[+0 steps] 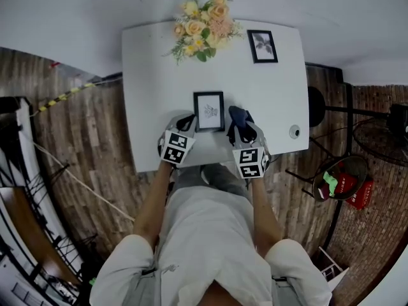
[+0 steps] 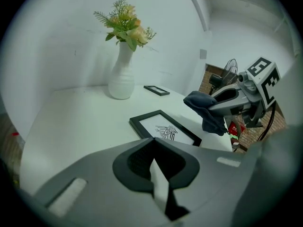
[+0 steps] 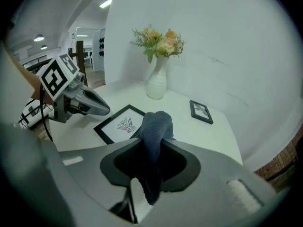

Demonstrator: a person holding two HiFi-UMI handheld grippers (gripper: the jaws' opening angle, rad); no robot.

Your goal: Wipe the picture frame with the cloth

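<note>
A black picture frame (image 1: 209, 111) with a small drawing lies flat near the white table's front edge; it also shows as the frame (image 2: 164, 129) in the left gripper view and the frame (image 3: 121, 123) in the right gripper view. My right gripper (image 1: 240, 127) is shut on a dark blue cloth (image 3: 154, 141), just right of the frame and above the table. The cloth (image 2: 206, 109) hangs from its jaws. My left gripper (image 1: 185, 125) hovers at the frame's left side, shut and empty.
A white vase of flowers (image 1: 201, 27) stands at the table's back, with a second small picture frame (image 1: 262, 46) to its right. A round grommet (image 1: 294, 131) sits near the table's (image 1: 153, 75) right front corner. A fan and red items stand on the floor at right.
</note>
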